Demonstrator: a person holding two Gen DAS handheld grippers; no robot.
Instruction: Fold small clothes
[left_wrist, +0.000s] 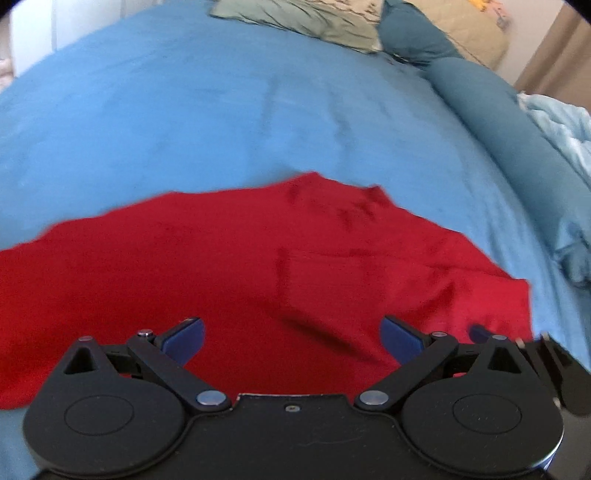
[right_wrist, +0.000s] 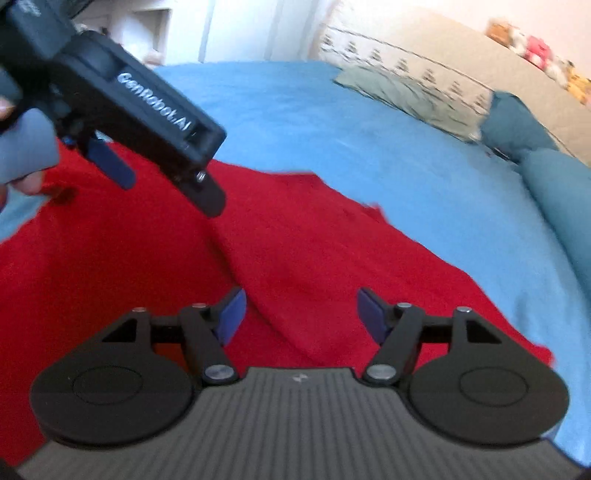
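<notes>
The left gripper (left_wrist: 293, 338) hangs over the near part of a red garment (left_wrist: 236, 266), its blue-padded jaws spread wide with nothing between them. Seen from the right wrist view, it angles down toward the cloth on the left side, a person's hand (right_wrist: 22, 155) wrapped round its handle. The right gripper (right_wrist: 299, 314) sits just beside it, jaws also well apart and empty, above a soft ridge in the fabric. The garment lies spread, slightly rumpled, on a blue bedspread (left_wrist: 184, 110), one corner (left_wrist: 517, 295) reaching toward the right.

To fold well, each gripper should probably pinch a single edge or corner, not the bunched middle, then both lift together and lay the cloth over evenly so the ridge smooths out.

Beyond, a green-grey pillow (right_wrist: 406, 92) and teal cushions (right_wrist: 517, 129) rest at the head of the bed; a beige headboard (right_wrist: 480, 48) and pale walls lie behind.
</notes>
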